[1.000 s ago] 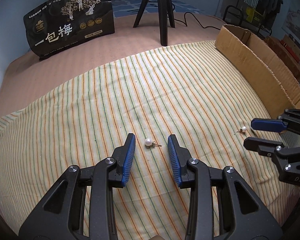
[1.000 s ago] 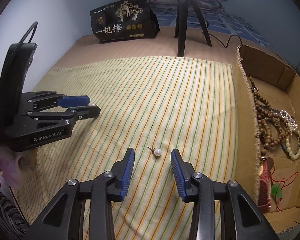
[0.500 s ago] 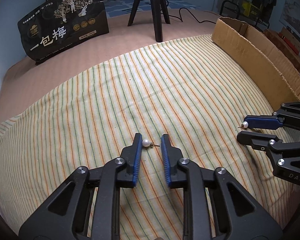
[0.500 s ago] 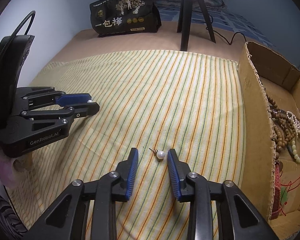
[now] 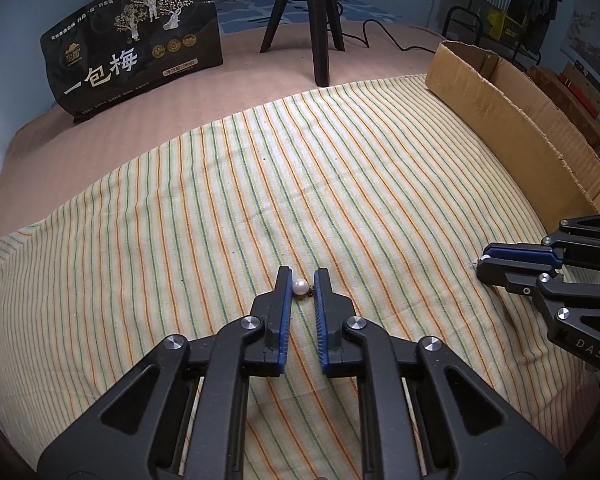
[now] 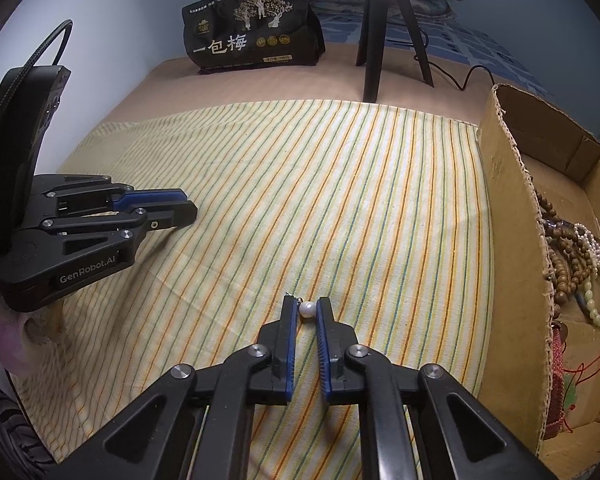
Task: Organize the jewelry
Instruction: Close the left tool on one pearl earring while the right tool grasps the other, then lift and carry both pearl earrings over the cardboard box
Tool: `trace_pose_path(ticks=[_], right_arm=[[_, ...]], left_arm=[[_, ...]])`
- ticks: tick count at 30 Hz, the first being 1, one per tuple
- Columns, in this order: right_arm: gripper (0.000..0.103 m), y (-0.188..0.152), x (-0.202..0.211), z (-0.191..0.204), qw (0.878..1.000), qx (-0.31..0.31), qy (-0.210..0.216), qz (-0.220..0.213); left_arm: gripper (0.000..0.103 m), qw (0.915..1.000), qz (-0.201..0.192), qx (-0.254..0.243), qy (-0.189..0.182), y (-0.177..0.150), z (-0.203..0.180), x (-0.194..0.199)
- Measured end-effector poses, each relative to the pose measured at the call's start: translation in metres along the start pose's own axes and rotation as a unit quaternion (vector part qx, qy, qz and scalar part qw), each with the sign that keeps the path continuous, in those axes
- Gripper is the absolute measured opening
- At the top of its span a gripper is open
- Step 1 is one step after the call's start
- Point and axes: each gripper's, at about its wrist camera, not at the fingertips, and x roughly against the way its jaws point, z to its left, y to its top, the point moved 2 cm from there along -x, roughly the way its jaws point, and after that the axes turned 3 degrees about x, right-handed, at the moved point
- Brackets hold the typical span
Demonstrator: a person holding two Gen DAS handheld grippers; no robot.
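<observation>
A white pearl earring (image 5: 300,287) lies on the striped cloth (image 5: 260,180), pinched between the blue pads of my left gripper (image 5: 300,276), whose jaws are closing on it. A second pearl earring (image 6: 307,309) sits between the pads of my right gripper (image 6: 306,304), its jaws also closing, with the post sticking out to the left. From the left wrist view the right gripper (image 5: 485,261) shows at the right edge. The left gripper (image 6: 188,204) appears at the left of the right wrist view.
A cardboard box (image 6: 512,200) borders the cloth on the right and holds several bead bracelets and necklaces (image 6: 572,256). A black printed bag (image 5: 132,56) and a black tripod (image 5: 316,20) stand beyond the cloth at the back.
Both pairs of jaws have narrowed from wide apart to touching their pearl earrings. Neither hand has shifted noticeably.
</observation>
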Motion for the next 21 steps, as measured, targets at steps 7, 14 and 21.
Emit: trace_pose_path(ticks=[7,14,21], right_arm=[[0.007,0.003,0.011,0.003,1.0,0.002,0.006,-0.015],[0.007,0.01,0.028,0.005,0.999,0.001,0.011,-0.038],[0.007,0.017,0.052,-0.002,0.998,-0.006,0.01,-0.064]], left_arm=[[0.009,0.9999,-0.006,0.013,0.004,0.001,0.006,0.008],[0.009,0.9992,-0.025,0.032,0.005,0.007,0.012,0.025],[0.009,0.9983,-0.052,0.027,0.003,0.016,0.001,0.047]])
